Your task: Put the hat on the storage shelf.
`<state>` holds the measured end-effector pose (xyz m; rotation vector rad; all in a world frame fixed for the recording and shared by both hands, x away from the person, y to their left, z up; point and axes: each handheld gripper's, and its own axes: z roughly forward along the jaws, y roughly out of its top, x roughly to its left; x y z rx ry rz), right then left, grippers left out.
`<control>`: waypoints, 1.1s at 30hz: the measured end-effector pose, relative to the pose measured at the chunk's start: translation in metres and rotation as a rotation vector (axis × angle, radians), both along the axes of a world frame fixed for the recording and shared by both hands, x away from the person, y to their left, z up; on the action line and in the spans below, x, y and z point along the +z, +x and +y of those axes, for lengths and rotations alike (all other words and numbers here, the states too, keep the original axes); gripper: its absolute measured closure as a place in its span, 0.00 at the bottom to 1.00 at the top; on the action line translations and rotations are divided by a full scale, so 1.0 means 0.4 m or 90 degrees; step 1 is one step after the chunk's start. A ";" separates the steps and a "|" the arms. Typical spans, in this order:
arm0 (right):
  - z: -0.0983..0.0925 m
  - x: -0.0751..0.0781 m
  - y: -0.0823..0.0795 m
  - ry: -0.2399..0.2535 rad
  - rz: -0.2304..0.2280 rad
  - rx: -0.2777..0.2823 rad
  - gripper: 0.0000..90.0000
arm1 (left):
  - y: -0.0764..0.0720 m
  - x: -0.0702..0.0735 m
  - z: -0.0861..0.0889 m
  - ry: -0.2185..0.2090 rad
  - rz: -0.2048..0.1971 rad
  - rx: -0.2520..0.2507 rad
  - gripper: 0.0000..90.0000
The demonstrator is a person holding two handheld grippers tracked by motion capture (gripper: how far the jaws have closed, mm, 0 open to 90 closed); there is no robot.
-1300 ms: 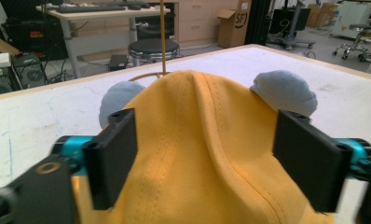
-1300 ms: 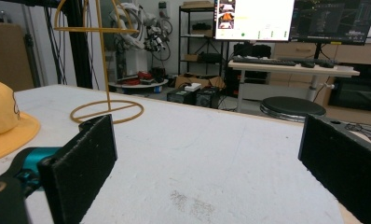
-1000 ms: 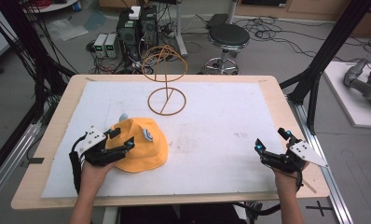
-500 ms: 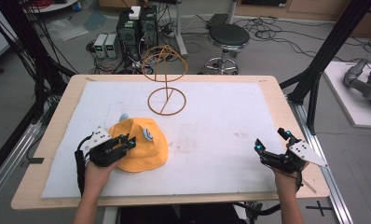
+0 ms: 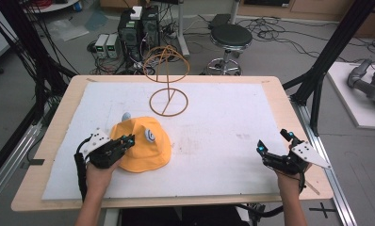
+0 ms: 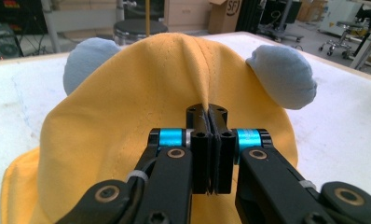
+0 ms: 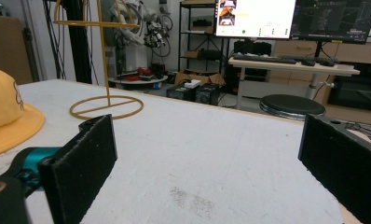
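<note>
Left gripper (image 6: 207, 109): its jaws had just been closing and were pinched tight on a fold of the hat's crown.
Hat (image 5: 143, 146): yellow, with two grey-blue ears (image 6: 281, 74), lying on the white mat (image 5: 223, 122) at the near left.
Right gripper (image 5: 275, 148): jaws spread wide, holding nothing, resting at the mat's near right.
Stand (image 5: 168, 80): wire, behind the hat, well apart from it.

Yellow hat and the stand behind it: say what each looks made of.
Hat: matte woven cloth, probably cotton, with stitched seams and soft folds; its blue-grey ears look padded. Stand: thin bent rod, probably metal with a golden-tan finish.
</note>
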<state>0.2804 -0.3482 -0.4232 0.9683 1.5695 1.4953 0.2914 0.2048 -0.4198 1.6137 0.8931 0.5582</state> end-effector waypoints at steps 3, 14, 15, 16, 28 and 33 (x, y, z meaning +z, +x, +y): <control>0.001 0.000 0.001 0.000 0.000 -0.001 0.04 | -0.006 0.011 0.001 -0.011 -0.022 0.004 0.98; 0.000 0.000 0.000 0.000 0.000 -0.001 0.04 | -0.025 0.064 0.007 -0.040 -0.106 0.024 0.98; 0.000 0.000 0.000 0.000 0.000 -0.001 0.04 | -0.029 0.075 0.008 -0.041 -0.118 0.026 0.98; 0.000 0.000 0.000 0.000 0.000 -0.001 0.04 | -0.031 0.080 0.009 -0.045 -0.124 0.029 0.98; 0.001 -0.002 0.005 -0.003 0.003 0.002 0.04 | -0.050 0.166 0.030 -0.076 -0.188 0.036 0.98; 0.003 -0.002 0.007 -0.002 0.003 0.003 0.04 | -0.042 0.223 0.028 -0.084 -0.217 0.043 0.98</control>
